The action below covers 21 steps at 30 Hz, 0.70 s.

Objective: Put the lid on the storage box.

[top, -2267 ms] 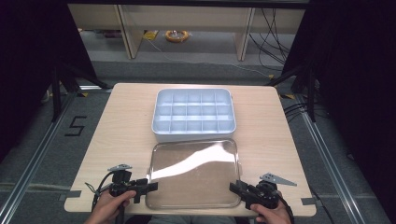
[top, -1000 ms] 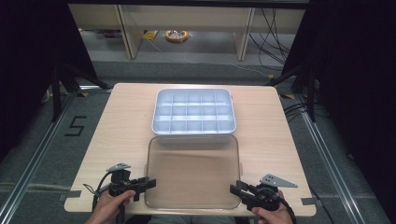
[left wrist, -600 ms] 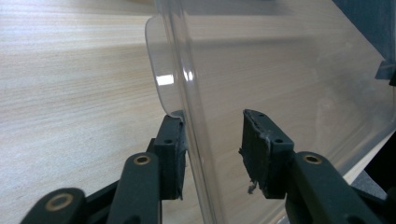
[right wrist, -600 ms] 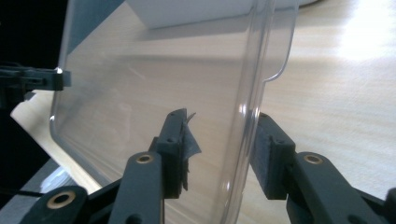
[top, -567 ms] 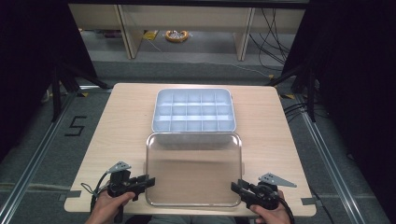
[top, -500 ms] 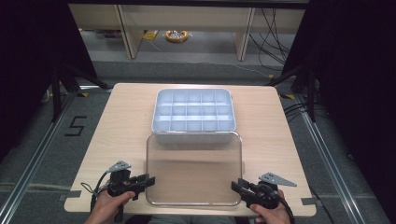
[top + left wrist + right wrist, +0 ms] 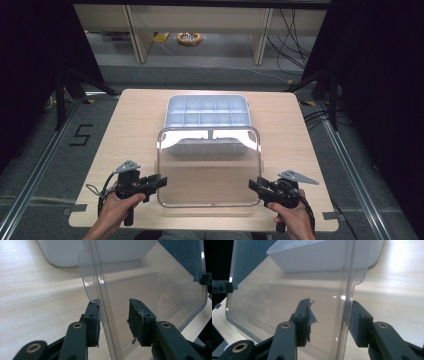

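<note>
On the pale wooden desk [image 7: 135, 130] we see a white compartment tray [image 7: 207, 111], its near edge blurred behind the clear plastic lid [image 7: 209, 167] held above the desk. Our left gripper [image 7: 161, 182] is clamped on the lid's left rim, and our right gripper [image 7: 252, 184] on its right rim, its jaws having just eased wider. The gripper views reveal the rim between the pads [image 7: 93, 315]; the high view makes this hard to see.

Light wooden table [image 7: 135, 130] — white compartment tray [image 7: 207, 111] resting directly on it
</note>
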{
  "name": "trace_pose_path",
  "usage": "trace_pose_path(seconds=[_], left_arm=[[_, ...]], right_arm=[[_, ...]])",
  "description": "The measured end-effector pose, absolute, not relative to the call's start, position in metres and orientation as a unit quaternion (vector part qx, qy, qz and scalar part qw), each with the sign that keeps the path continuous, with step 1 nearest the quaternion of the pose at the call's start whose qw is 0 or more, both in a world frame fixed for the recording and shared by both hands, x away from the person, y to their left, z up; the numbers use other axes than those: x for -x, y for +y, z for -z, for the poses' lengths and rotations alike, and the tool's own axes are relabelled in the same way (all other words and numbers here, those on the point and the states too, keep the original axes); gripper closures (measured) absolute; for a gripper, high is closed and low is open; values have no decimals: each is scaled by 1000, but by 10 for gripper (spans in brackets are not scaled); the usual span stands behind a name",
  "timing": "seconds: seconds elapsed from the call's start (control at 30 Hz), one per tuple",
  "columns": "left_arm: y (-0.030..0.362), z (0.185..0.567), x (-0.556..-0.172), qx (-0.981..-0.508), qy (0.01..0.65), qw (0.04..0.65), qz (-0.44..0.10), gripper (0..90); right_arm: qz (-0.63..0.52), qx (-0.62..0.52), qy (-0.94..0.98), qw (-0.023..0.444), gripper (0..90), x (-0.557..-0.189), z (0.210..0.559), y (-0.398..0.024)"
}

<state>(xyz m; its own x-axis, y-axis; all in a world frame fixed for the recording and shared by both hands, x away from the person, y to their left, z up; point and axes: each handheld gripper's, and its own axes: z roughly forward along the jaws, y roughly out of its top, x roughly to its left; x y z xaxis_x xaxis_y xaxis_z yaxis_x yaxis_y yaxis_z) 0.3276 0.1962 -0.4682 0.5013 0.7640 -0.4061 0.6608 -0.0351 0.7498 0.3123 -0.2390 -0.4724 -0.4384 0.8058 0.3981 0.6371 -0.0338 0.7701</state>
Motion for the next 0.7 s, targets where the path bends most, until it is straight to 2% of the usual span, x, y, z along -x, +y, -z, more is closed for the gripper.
trace_pose_path(seconds=[0.13, 0.3, 0.47, 0.53, 0.57, 0.7], left_arm=[[193, 464, -336, -717, 500, 481, -68, 614], [194, 457, -348, -716, 501, 479, -81, 621], [195, 448, -361, -704, 511, 484, -95, 625], [196, 444, -366, -703, 511, 484, -100, 626], [196, 440, -370, -702, 512, 483, -104, 626], [195, 437, -376, -700, 514, 485, -104, 632]], right_arm=[[-490, -533, 684, 86, 571, -319, 466, -236], [-487, -516, 695, 115, 568, -339, 459, -233], [-484, -521, 692, 123, 565, -357, 450, -226], [-483, -534, 685, 110, 565, -357, 447, -223], [-483, -521, 692, 125, 564, -364, 446, -223], [-485, -522, 690, 130, 563, -371, 443, -223]])
